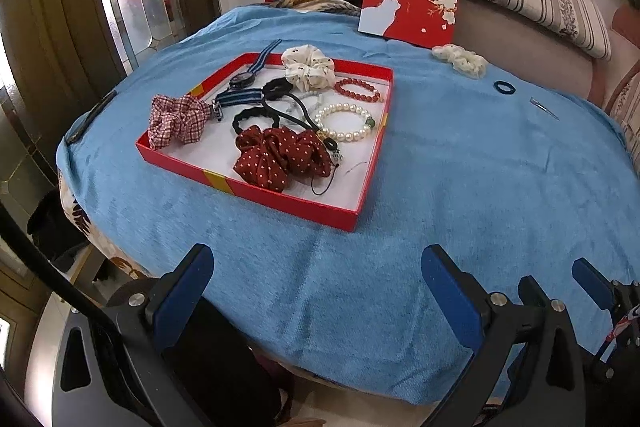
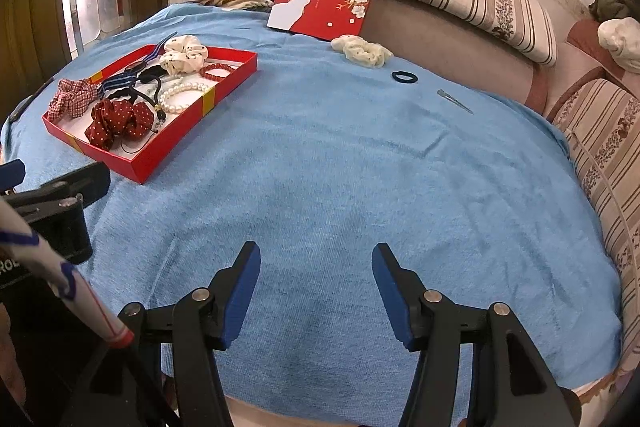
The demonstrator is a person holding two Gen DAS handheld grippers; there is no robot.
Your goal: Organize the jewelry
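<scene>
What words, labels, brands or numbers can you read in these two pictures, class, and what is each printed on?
"ROB": white letters, cut off by the frame edge, on the black body of the left tool in the right wrist view.
Small column of characters on the red box lid, beside the white cat: too small to read.
Watch face in the red tray: too small to read.
Nothing else carries text.

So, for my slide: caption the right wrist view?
Open right tool above blue towel; red tray of accessories far left.

Two low near-edge views, perhaps side by side, sharing tray (image 1: 256,189).
</scene>
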